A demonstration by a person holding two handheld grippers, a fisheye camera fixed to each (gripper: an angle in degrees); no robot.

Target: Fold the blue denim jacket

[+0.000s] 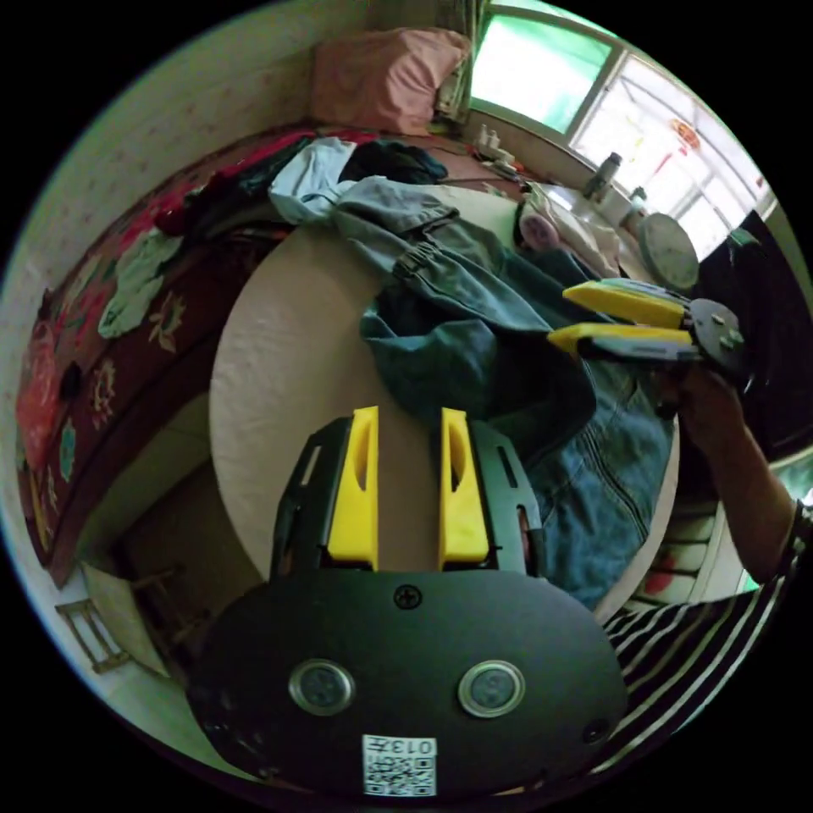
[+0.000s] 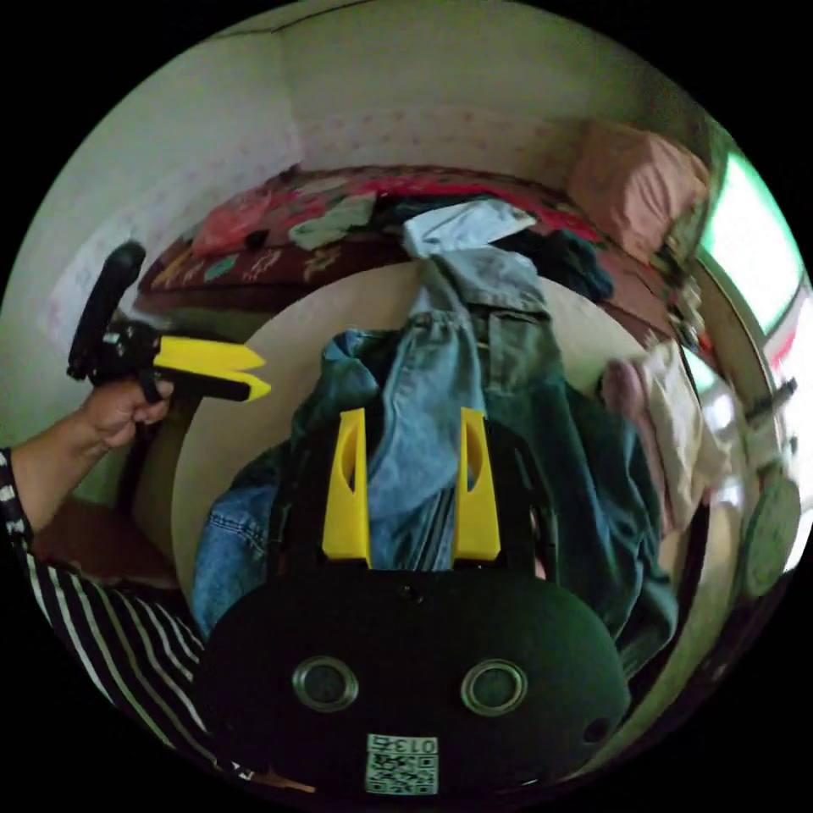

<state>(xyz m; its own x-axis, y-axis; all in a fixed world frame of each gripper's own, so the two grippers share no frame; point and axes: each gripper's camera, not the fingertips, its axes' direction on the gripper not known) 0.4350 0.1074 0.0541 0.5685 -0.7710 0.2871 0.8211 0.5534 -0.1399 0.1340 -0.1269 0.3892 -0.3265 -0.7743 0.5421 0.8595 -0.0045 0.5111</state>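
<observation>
**Jacket bunched near the table edge, nothing gripped**

The blue denim jacket is seen heaped and crumpled on the round table, one part draped over the near rim towards the person. The left gripper is held above bare tabletop with its jaws parted and nothing between them. The right gripper is poised over the denim, jaws likewise apart; no cloth is seen pinched.

Several layers are overlapped in the heap, so two thicknesses could be caught at once and the garment dragged instead of spread. The overhanging part could be pulled off the rim by its own weight. Other clothes lie close behind on the bed and could be snagged.
</observation>
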